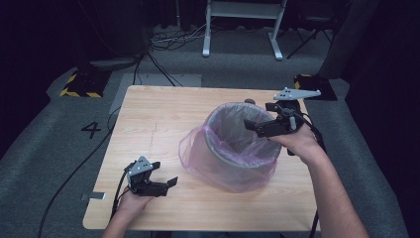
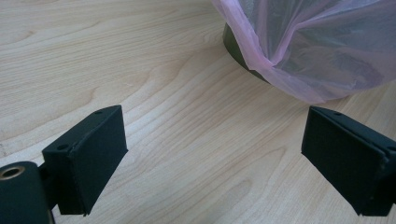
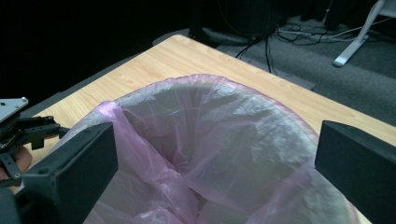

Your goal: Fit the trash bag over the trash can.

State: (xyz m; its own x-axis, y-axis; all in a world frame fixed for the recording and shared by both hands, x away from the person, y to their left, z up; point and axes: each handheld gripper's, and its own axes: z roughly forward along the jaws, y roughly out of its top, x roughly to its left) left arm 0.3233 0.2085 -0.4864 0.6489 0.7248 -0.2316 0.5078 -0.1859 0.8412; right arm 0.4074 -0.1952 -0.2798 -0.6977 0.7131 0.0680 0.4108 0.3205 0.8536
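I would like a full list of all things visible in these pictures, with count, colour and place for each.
Round grey bin: one, grey, right half of the table.
Thin pink plastic bag liner: one, translucent pink, inside the bin and folded over its rim.
Light wooden table: one, pale wood, centre.
White metal frame: one, white, on the floor behind the table.
Black cables: several, black, on the grey carpet behind the table.
Yellow-black striped bases: two, at the far table corners.
Left gripper: one, black, fingers open, low over the table's near left.
Right gripper: one, black, fingers open, above the bin's rim.
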